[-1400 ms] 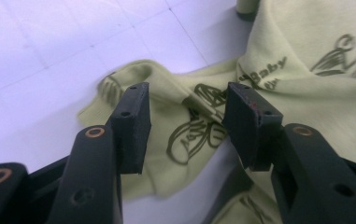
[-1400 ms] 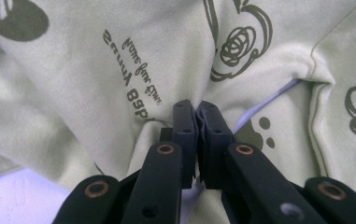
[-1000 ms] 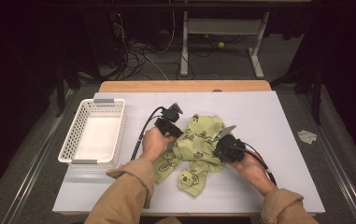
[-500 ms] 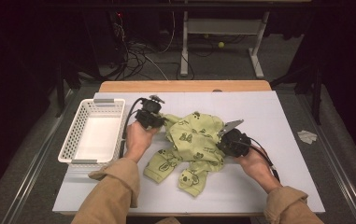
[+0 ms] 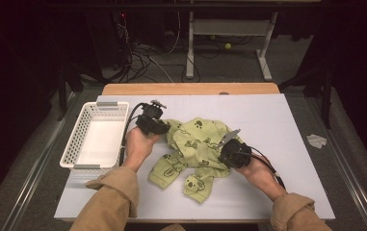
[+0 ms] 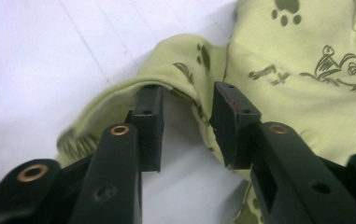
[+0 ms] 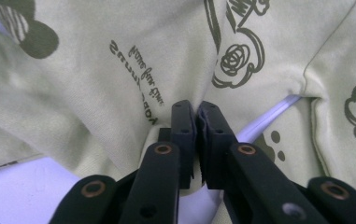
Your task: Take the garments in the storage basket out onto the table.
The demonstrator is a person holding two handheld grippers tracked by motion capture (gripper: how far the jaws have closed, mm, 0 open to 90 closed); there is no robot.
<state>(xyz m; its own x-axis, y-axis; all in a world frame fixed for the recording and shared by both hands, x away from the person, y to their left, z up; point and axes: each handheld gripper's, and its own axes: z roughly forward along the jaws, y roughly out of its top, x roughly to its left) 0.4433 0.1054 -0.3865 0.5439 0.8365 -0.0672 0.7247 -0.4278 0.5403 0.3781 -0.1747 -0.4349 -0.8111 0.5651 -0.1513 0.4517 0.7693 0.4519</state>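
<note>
One green garment (image 5: 195,149) on the white table (image 5: 277,125), two grippers on it, one at each side. The left gripper (image 5: 165,127) sits at the garment's left edge, and in the left gripper view (image 6: 187,123) its jaws have just been opening: there is a clear gap now, both pads (image 6: 150,123) free, a fold of the cloth's edge lying just past the tips and partly between them, pressed by neither. So that one stands part-way open, holding nothing. Over to the right gripper (image 5: 223,148): in the right gripper view (image 7: 195,126) the two jaws are pinched almost together with a ridge of green cloth nipped between the pads, fabric bunching away from the tips on both sides. That is a firm hold on the garment, at its right side. The cloth spreads out ahead of those jaws, printed with paw marks and little line drawings. One white basket (image 5: 75,144) stands well off to the outer side of the left gripper, beyond the left hand (image 5: 137,147). The right hand (image 5: 260,171) is low behind its gripper, cable trailing back
</note>
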